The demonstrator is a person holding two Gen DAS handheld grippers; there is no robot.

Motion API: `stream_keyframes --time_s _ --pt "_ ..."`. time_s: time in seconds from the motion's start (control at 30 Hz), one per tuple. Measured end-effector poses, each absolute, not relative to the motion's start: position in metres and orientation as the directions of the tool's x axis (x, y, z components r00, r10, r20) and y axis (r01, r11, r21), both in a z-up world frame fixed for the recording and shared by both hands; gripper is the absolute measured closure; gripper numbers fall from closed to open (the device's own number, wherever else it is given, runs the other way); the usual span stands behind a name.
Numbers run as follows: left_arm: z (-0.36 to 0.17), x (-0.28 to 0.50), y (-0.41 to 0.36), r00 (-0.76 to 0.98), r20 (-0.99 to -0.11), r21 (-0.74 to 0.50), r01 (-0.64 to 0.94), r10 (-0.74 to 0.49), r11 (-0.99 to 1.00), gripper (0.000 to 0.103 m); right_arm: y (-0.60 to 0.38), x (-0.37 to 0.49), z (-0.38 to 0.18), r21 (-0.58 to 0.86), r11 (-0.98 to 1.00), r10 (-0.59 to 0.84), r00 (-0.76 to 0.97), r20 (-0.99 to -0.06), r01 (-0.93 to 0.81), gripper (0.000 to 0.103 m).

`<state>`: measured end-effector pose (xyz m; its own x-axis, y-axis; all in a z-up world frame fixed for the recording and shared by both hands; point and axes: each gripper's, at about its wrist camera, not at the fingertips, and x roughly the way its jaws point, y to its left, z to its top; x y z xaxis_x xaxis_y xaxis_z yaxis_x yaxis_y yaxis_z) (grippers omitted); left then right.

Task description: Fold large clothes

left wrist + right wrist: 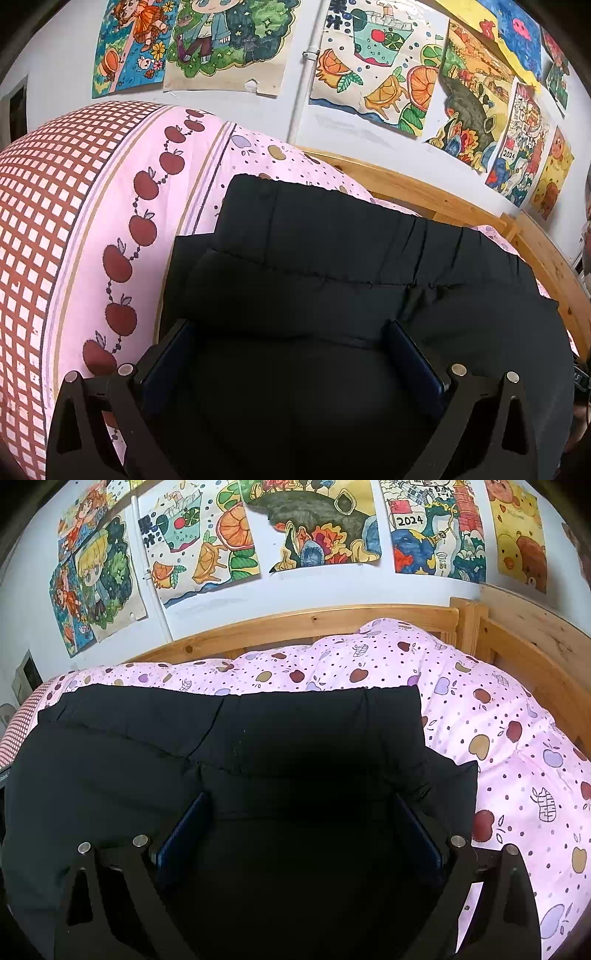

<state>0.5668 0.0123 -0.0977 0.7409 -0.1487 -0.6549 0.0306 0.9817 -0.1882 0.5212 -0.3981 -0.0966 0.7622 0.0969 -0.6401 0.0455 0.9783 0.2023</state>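
Note:
A black padded garment lies folded in layers on the pink apple-print bed cover. In the left wrist view my left gripper stands open low over the garment's near left part, and its blue pads flank a fold without pinching it. The right wrist view shows the same garment with its far edge straight across the bed cover. My right gripper is spread wide over the near right part, with black fabric between its fingers, not clamped.
A wooden bed rail runs along the far side and a wooden end frame stands at the right. Coloured drawings cover the wall behind. A red-checked band of the cover bulges at the left.

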Motion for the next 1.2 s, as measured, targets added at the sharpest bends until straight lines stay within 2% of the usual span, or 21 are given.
stream_keyframes --time_s 1.2 --pt "-0.1058 0.5666 0.0072 0.757 -0.642 -0.155 0.027 -0.122 0.988 0.000 -0.3928 0.5119 -0.0988 0.157 0.984 0.030 0.791 -0.612 0.084 0.006"
